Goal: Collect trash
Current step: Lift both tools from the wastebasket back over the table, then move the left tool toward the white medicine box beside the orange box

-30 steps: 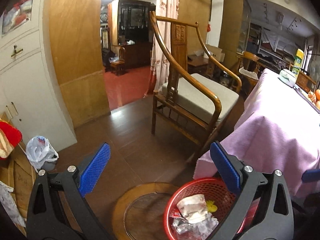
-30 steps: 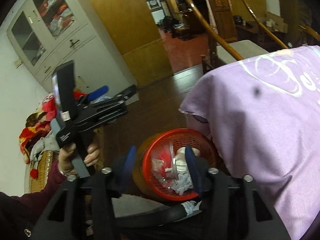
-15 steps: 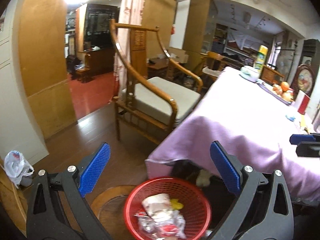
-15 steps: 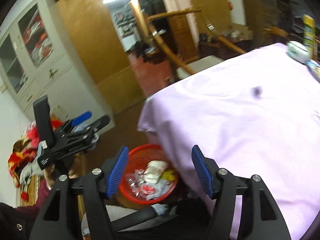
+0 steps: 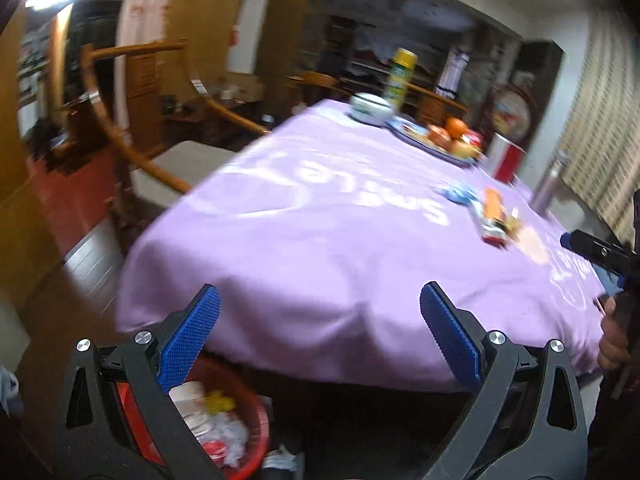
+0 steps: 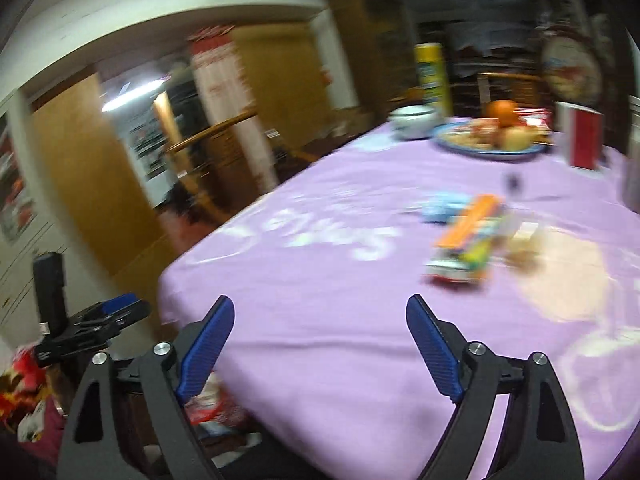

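both tools are spread wide and carry nothing. the left tool (image 5: 320,336) hangs at the near edge of the bench (image 5: 320,240), over the drop of its purple cloth, with the red basket (image 5: 248,440) on the floor just below and to its left, already holding crumpled wrappers. the right tool (image 6: 320,348) hangs over the near edge too, further along toward the bench's right side.

the trash still to gather lies on the cloth ahead and to the right of both tools: an orange-topped carton (image 6: 464,248), its long axis running away from the right tool and leaning a little right, with a pale blue wrapper (image 6: 444,208) just beyond it and small scraps beside it. the right tool looks the nearer one, so the reach seems to fall to it, forward and slightly right.

the cloth is soft and rumpled. at the far edge sit a fruit plate (image 6: 488,144), a white lidded bowl (image 6: 412,120) and a yellow can (image 6: 430,76). a wooden armchair (image 5: 160,152) stands off the bench's left corner. both views are motion-blurred.
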Demonstrator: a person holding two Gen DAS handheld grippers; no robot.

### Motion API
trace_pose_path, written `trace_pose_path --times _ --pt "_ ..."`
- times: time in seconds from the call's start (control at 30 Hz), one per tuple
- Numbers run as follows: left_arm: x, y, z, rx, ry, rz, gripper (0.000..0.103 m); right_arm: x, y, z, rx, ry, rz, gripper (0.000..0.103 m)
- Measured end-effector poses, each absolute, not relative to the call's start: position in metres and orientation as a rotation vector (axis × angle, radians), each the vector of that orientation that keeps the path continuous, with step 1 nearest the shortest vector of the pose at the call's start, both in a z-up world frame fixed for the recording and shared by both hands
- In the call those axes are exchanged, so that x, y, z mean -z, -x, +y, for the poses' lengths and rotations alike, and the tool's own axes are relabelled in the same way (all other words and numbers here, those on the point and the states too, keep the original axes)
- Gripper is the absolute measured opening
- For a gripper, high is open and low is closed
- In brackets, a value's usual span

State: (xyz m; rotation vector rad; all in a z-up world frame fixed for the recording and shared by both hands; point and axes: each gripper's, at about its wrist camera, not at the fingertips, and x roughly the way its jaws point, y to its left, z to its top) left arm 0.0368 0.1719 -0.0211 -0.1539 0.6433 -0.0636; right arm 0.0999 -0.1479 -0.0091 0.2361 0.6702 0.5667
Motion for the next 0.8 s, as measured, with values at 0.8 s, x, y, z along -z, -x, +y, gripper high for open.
trace_pose_path --times 0.8 --pt "0.043 -0.274 -0.071 0.435 -0.02 0.848 0.096 0.088 -0.19 -0.305 -0.245 -0.43 0.739 0.093"
